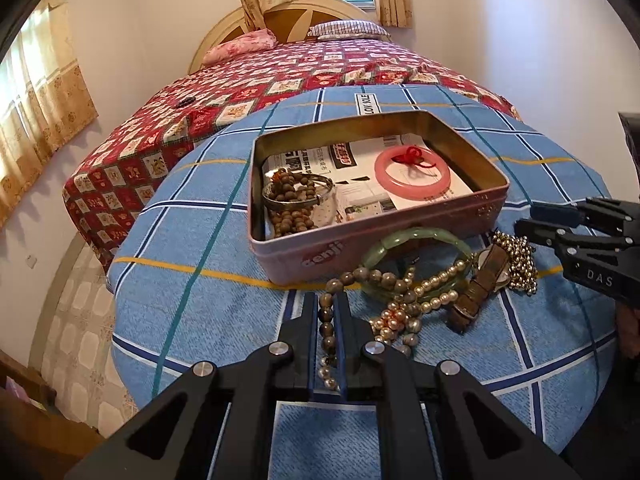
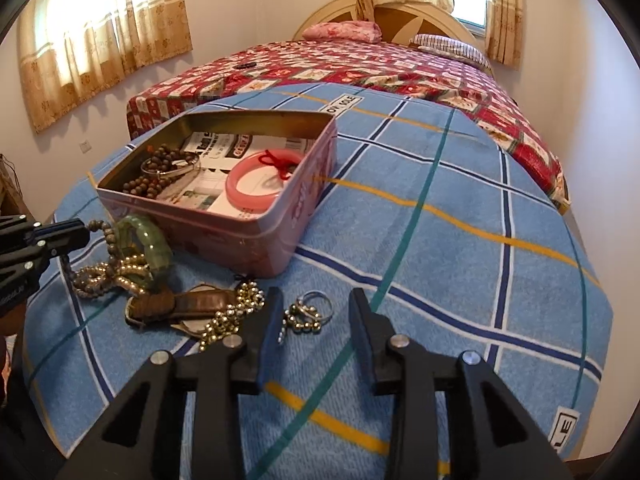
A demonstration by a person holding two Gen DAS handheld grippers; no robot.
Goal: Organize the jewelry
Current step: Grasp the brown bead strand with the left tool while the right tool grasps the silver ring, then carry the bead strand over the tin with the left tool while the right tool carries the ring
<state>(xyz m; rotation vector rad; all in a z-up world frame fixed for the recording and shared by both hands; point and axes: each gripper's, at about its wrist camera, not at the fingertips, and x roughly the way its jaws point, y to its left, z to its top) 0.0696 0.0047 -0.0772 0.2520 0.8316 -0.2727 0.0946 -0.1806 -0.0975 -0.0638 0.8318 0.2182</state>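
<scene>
A pink tin (image 1: 360, 248) lined with newspaper holds a pink bangle (image 1: 412, 174) with a red knot, a silver bangle and a heap of brown beads (image 1: 288, 200). In front of the tin lie a green bangle (image 1: 416, 236), a pearl strand (image 1: 436, 284), a brown-strap watch (image 1: 480, 284) and a gold bead chain (image 1: 520, 264). My left gripper (image 1: 325, 304) is shut on a string of brown beads (image 1: 326, 320). My right gripper (image 2: 316, 300) stands open over a silver ring on a bead chain (image 2: 316, 304), which lies on the cloth between the fingers.
Everything rests on a blue checked cloth (image 2: 440, 240) spread over the foot of a bed with a red patterned cover (image 1: 248, 92). Pillows and a headboard stand at the far end. Curtained windows and white walls surround the bed.
</scene>
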